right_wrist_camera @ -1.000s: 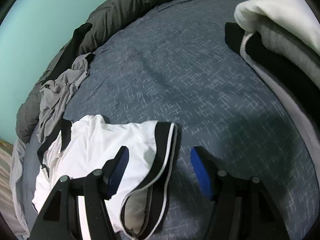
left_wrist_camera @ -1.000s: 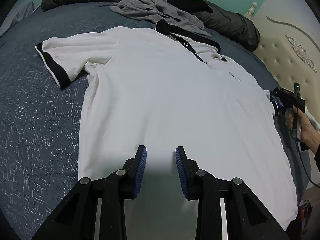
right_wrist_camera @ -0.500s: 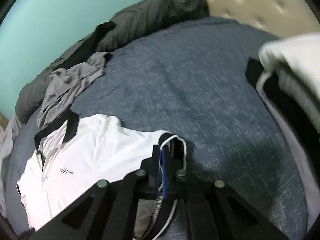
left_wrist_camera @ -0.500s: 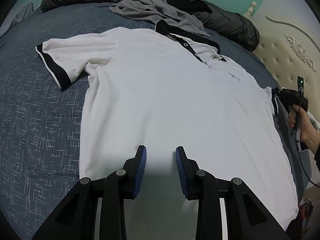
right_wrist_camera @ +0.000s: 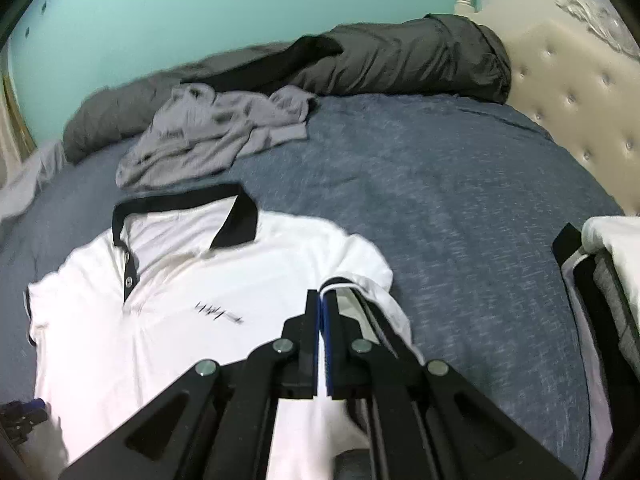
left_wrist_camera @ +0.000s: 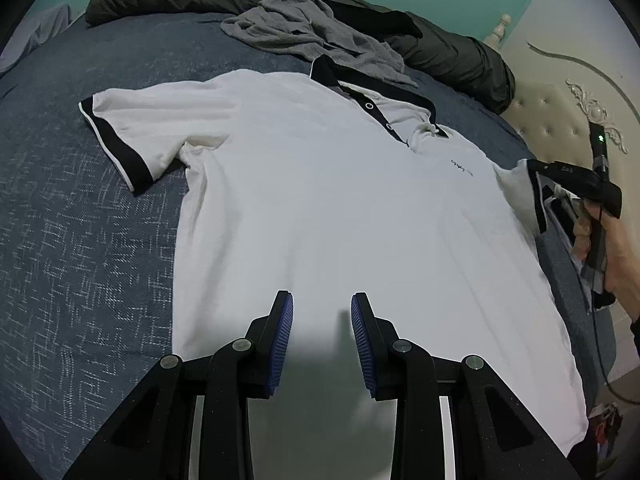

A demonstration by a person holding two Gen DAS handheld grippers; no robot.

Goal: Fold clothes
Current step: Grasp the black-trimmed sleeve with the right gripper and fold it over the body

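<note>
Closest in, the left gripper sits low over the bottom hem area of the white polo shirt, fingers spread apart with nothing between the blue pads, just hanging over the fabric. The right gripper is clamped tight on the black-trimmed cuff of the shirt's sleeve, and that sleeve is lifted up off the bed and bunched toward the chest; in the left view you can see the same gripper off at the shirt's far right edge with the person's hand wrapped around the handle. The shirt itself is laid face up and mostly flat on the blue bedspread, black collar pointing away, small dark logo on the chest, other sleeve spread flat out to the side. To the right there's a stack of folded clothes at the frame edge. Past the collar is a crumpled grey garment, then a dark rolled-up duvet along the teal wall, with the cream tufted headboard on the right.
</note>
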